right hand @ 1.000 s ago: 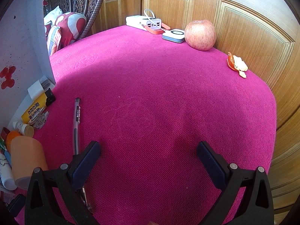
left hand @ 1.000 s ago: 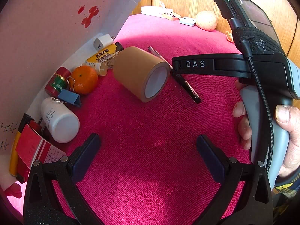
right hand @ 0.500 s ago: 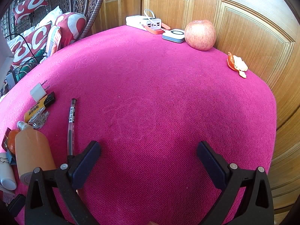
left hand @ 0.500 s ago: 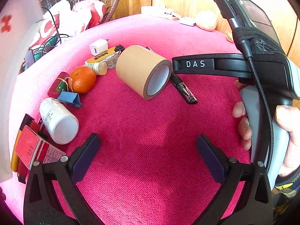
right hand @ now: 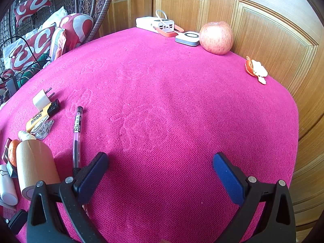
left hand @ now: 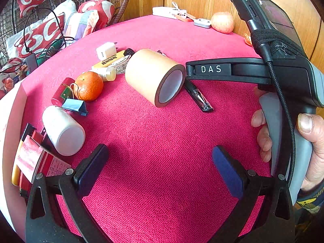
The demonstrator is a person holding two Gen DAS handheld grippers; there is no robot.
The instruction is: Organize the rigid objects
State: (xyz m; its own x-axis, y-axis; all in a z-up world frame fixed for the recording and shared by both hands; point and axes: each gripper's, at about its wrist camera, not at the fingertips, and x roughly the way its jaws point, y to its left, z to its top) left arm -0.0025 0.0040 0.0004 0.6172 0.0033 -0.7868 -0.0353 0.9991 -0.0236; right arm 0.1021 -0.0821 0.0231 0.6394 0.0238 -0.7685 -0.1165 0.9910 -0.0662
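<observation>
A tan tape roll point(left hand: 154, 77) lies on its side on the magenta cloth, with a clear pen point(left hand: 199, 98) just right of it. Left of the roll sit an orange point(left hand: 89, 86), a white bottle point(left hand: 62, 130), a blue binder clip point(left hand: 75, 106), a red tin point(left hand: 60, 91), a white charger point(left hand: 106, 49) and a yellow marker point(left hand: 112, 58). My left gripper point(left hand: 160, 170) is open over bare cloth, short of the roll. My right gripper point(right hand: 160, 174) is open, its left finger beside the pen point(right hand: 77, 135) and the tape roll point(right hand: 34, 166). Nothing is held.
A hand point(left hand: 309, 141) holds the right gripper's body at the right of the left wrist view. At the far edge lie an apple point(right hand: 216, 37), a white power bank point(right hand: 156, 24), a small white device point(right hand: 188, 38) and orange peel point(right hand: 255, 69). Cushions point(right hand: 36, 44) lie beyond the left edge.
A white sheet that covered the left side has moved away, uncovering the cushions and cables. Both grippers stayed open and almost still.
</observation>
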